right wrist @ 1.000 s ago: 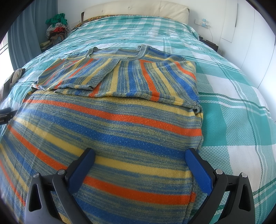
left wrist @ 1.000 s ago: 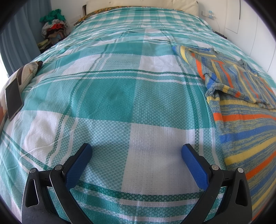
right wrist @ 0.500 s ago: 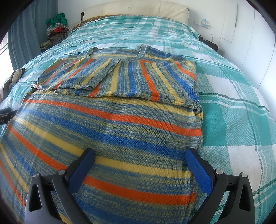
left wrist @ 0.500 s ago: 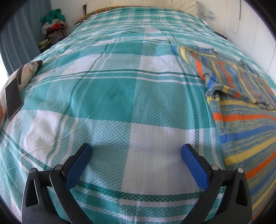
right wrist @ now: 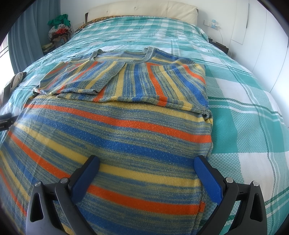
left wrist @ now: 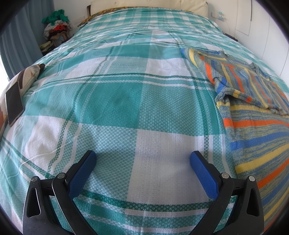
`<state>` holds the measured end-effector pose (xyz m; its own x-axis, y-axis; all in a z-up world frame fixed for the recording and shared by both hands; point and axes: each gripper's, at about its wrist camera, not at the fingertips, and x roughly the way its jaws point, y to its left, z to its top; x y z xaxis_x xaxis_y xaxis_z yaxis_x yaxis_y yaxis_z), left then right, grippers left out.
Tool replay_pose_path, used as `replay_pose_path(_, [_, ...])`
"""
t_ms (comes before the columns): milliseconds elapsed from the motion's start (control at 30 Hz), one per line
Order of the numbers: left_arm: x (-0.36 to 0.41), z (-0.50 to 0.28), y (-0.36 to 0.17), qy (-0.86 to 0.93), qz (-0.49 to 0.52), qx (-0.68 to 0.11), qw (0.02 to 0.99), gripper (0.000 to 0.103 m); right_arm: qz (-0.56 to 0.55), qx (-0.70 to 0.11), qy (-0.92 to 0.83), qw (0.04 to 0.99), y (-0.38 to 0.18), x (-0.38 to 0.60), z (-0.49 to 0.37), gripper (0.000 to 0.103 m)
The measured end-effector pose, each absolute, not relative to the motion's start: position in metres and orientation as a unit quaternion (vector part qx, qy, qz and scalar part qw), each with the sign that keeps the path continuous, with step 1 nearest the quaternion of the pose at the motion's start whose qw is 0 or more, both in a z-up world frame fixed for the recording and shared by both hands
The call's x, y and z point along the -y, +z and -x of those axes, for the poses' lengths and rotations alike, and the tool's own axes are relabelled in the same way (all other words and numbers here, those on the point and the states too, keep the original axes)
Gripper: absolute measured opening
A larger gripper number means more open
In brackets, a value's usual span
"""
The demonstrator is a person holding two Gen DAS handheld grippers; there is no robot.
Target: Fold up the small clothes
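A striped knit sweater (right wrist: 115, 126) in blue, yellow and orange lies flat on the bed, both sleeves folded in across its chest near the neckline. My right gripper (right wrist: 146, 162) hovers open over its lower hem area, blue pads spread wide, nothing between them. In the left wrist view the same sweater (left wrist: 256, 126) fills the right edge. My left gripper (left wrist: 142, 159) is open above bare bedspread, to the left of the sweater, not touching it.
The bed is covered by a teal and white plaid bedspread (left wrist: 117, 101). A phone (left wrist: 13, 103) rests on a cushion at the left edge. A pile of clothes (right wrist: 60, 29) sits beside the bed at far left. White wall and headboard (right wrist: 144, 9) lie beyond.
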<state>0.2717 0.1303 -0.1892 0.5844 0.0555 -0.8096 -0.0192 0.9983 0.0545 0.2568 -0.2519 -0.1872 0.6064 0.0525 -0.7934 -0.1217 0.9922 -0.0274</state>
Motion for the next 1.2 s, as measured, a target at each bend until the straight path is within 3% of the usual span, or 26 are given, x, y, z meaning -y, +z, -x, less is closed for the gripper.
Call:
replay_pose_path(700, [-0.133, -0.267, -0.181, -0.002, -0.018, -0.491, 0.871, 0.102, 0.024, -0.447, 0.065, 0.892, -0.187, 0.255, -0.258, 0.103])
replay_pose_path(1000, [-0.124, -0.163, -0.122, -0.107, -0.009, -0.499, 0.860, 0.102, 0.047, -0.493, 0.108, 0.862, -0.150, 0.284, -0.240, 0.103])
replay_pose_path(1200, [-0.090, -0.098, -0.138, -0.189, 0.015, -0.550, 0.813, 0.099, -0.066, -0.536, 0.137, 0.830, -0.112, 0.340, -0.163, 0.103])
